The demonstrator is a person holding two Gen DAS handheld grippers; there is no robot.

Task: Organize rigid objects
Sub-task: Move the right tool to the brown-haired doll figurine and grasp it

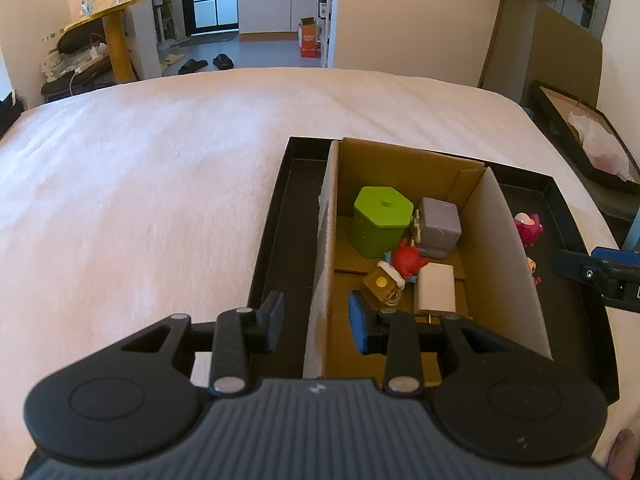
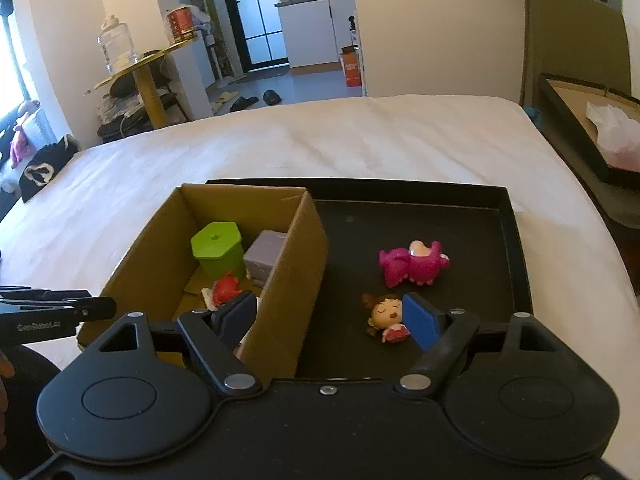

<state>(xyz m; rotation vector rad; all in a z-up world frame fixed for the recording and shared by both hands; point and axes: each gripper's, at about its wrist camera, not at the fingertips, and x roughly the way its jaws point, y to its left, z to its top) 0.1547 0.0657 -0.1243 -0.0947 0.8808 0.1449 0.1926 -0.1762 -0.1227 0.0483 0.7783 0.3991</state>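
On the bed, a black tray point(image 2: 516, 240) is holding a box point(image 2: 288, 264) of toys. The doll point(image 2: 386, 314) and pink toy point(image 2: 412, 262) are lying beside it. Both grippers, left point(image 1: 316, 322) and right point(image 2: 330, 318), are hanging wide open, holding nothing.

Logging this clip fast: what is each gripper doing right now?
Left gripper: open, empty, straddling the brown cardboard box wall.
Right gripper: open, empty, beside the small brown-haired doll figurine.

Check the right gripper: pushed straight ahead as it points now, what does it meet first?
Probably the cardboard box wall: the open right gripper straddles it, with one finger inside the box and the other beside the doll figurine on the black tray. Depth is unclear.
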